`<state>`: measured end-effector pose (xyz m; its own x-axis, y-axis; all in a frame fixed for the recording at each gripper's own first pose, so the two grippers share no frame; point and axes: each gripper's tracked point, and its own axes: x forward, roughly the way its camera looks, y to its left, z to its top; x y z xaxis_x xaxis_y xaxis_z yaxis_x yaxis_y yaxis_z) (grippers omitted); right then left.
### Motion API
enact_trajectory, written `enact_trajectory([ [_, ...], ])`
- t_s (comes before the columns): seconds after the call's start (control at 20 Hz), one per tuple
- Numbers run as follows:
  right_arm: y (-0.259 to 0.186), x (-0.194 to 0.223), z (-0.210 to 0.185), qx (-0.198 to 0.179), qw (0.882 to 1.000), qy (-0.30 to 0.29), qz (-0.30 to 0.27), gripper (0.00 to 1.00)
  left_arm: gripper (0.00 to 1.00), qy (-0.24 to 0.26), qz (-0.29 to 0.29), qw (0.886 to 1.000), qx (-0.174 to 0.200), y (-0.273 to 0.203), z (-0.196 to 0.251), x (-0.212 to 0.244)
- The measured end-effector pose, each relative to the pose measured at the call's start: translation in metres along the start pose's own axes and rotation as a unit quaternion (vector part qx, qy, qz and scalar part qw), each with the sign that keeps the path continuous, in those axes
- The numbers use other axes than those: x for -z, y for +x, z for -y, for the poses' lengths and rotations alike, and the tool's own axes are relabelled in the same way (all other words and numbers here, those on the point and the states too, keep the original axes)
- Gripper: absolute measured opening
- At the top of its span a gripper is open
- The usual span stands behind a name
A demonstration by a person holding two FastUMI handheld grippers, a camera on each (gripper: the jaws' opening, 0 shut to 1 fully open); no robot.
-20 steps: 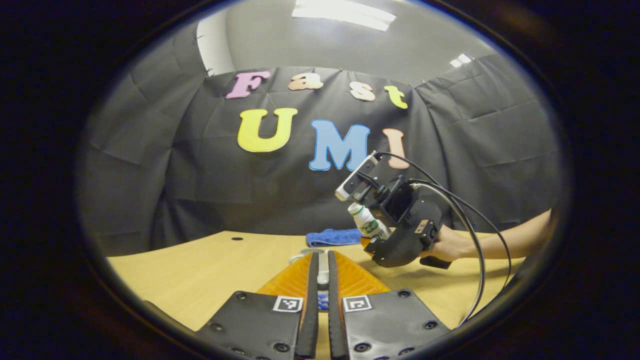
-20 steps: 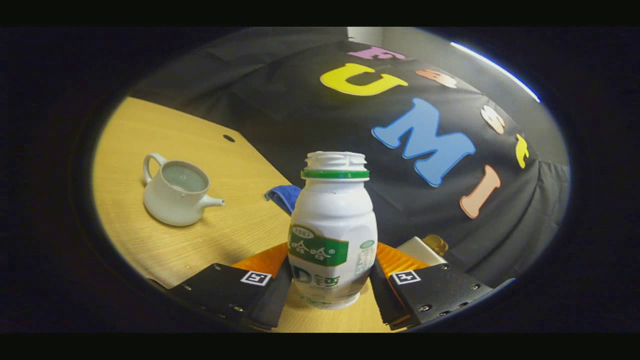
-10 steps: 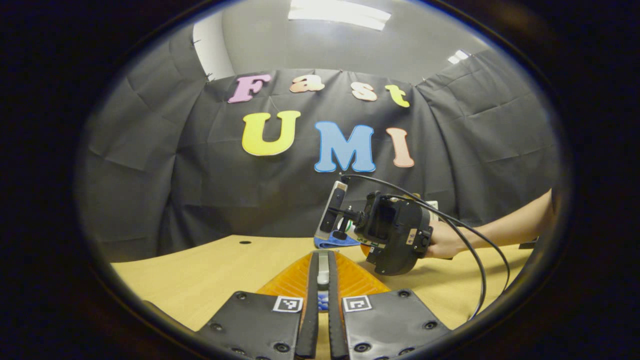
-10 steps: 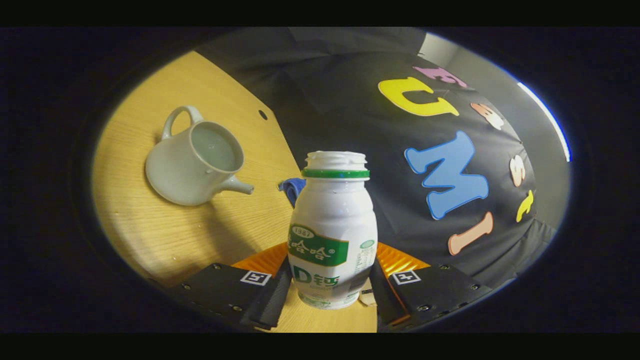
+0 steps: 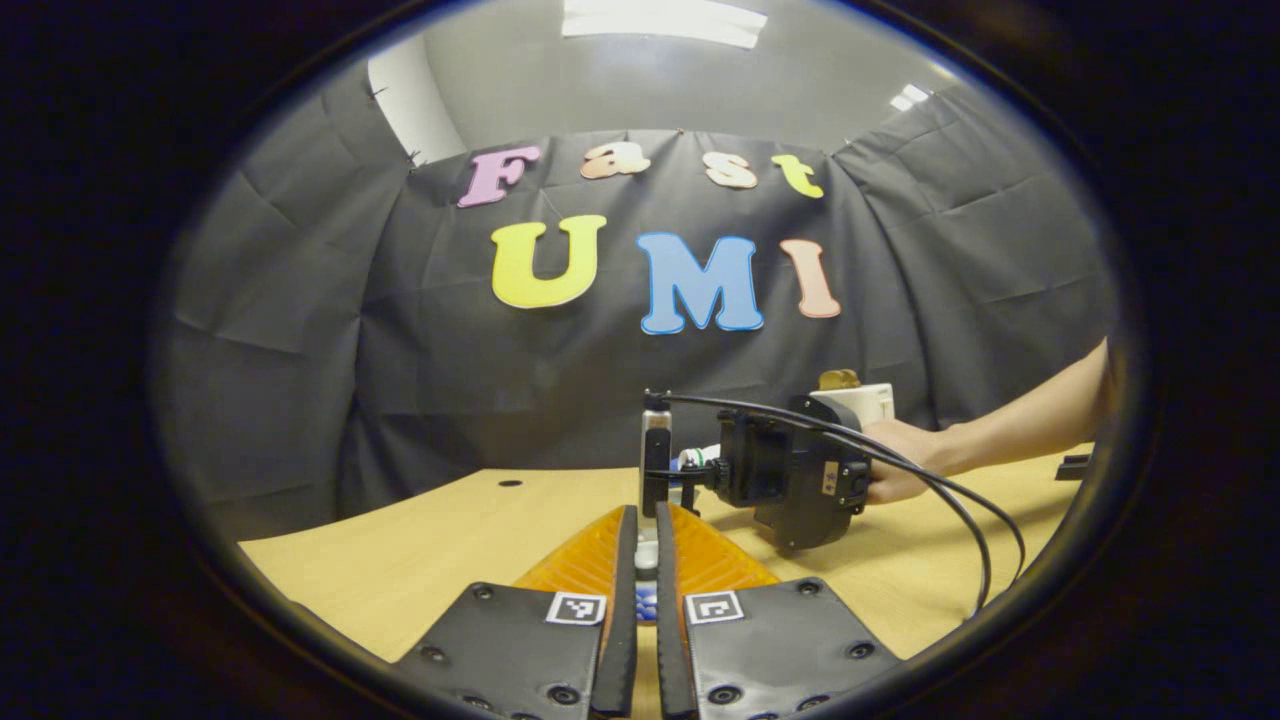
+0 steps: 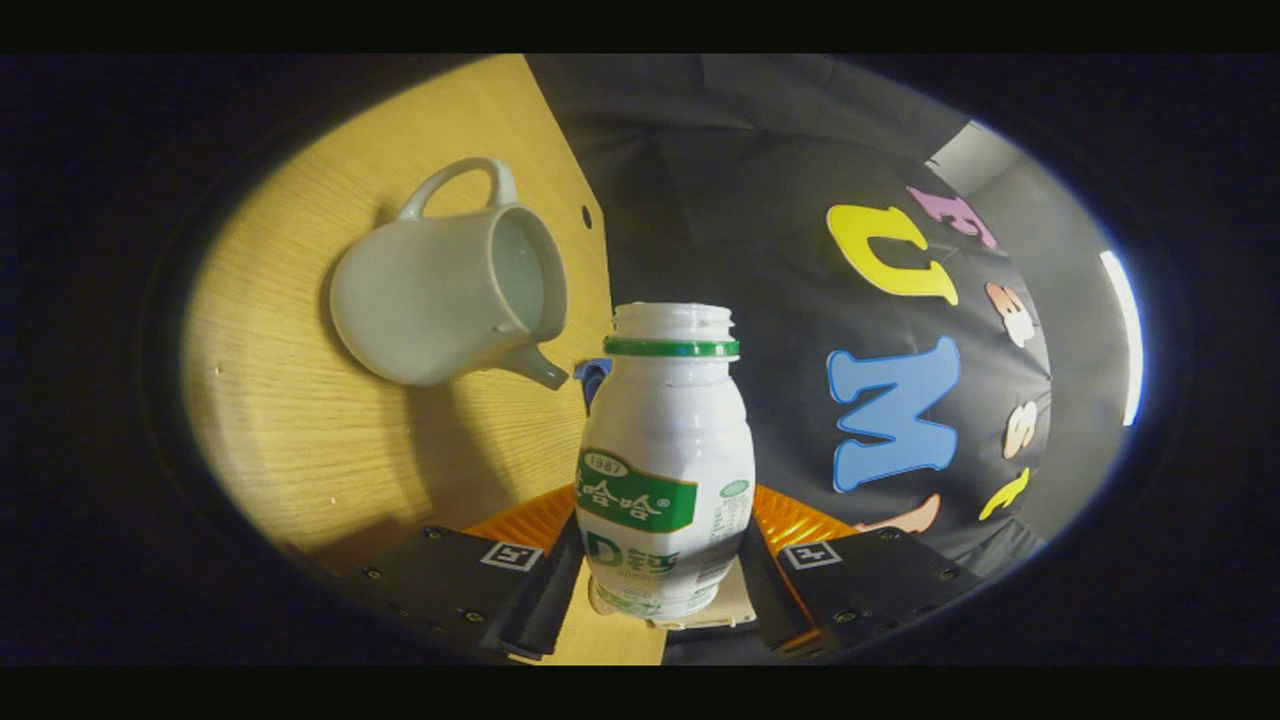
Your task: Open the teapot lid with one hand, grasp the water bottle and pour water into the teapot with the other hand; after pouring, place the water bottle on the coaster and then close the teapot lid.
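Note:
My left gripper (image 5: 645, 515) is at the bottom of the left gripper view, shut on a thin white piece, the teapot lid (image 5: 647, 548), most of which is hidden by the fingers. Farther off, a hand (image 5: 900, 472) holds my right gripper (image 5: 790, 475) low over the table. In the right gripper view my right gripper (image 6: 662, 545) is shut on the white water bottle (image 6: 665, 450), uncapped, with a green neck ring. The pale teapot (image 6: 450, 290) stands lidless to the upper left with liquid inside. The view is rolled, so the bottle's mouth leans toward the teapot's spout.
The wooden table (image 6: 280, 430) has a small hole near its back edge. A blue cloth (image 6: 592, 375) lies behind the bottle. A white box with a gold object (image 5: 860, 395) stands by the wall. A tan flat piece (image 6: 735, 605) shows beneath the bottle's base.
My right gripper has rolled further and come nearer the teapot, tipping the bottle toward it. In the left gripper view it has dropped lower. My left gripper stays shut.

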<state>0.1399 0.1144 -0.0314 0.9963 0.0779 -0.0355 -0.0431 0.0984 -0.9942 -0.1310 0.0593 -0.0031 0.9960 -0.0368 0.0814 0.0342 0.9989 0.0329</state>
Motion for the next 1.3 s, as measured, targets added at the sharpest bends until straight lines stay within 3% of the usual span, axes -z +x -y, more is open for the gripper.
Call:
enact_trajectory([
  [0.05, 0.001, -0.002, -0.002, -0.002, 1.000, -0.012, 0.001, 0.73, 0.12, 0.003, -0.002, 1.000, -0.003, 0.001, -0.003, 0.000],
  [0.15, 0.000, -0.005, 0.001, 0.011, 0.999, -0.053, 0.006, 0.72, 0.19, 0.000, -0.007, 1.000, -0.003, 0.001, -0.004, 0.004],
  [0.2, 0.001, -0.004, 0.002, 0.013, 0.998, -0.068, 0.008, 0.72, 0.15, 0.001, -0.008, 1.000, -0.003, 0.002, -0.005, 0.004],
  [0.35, 0.002, -0.004, 0.006, 0.024, 0.995, -0.093, 0.012, 0.73, 0.19, 0.003, -0.009, 1.000, -0.009, 0.002, -0.009, 0.006],
  [0.55, 0.000, -0.010, 0.010, 0.040, 0.990, -0.132, 0.024, 0.72, 0.15, 0.000, -0.014, 1.000, -0.012, 0.003, -0.011, 0.009],
  [0.6, 0.001, -0.008, 0.010, 0.039, 0.989, -0.137, 0.025, 0.72, 0.19, -0.001, -0.013, 1.000, -0.012, 0.003, -0.012, 0.009],
  [0.65, 0.002, -0.008, 0.011, 0.038, 0.989, -0.141, 0.025, 0.72, 0.15, -0.001, -0.011, 1.000, -0.013, 0.002, -0.012, 0.006],
  [1.3, 0.001, -0.018, 0.034, 0.064, 0.977, -0.197, 0.041, 0.72, 0.15, 0.005, -0.008, 1.000, -0.016, -0.002, -0.013, 0.002],
])
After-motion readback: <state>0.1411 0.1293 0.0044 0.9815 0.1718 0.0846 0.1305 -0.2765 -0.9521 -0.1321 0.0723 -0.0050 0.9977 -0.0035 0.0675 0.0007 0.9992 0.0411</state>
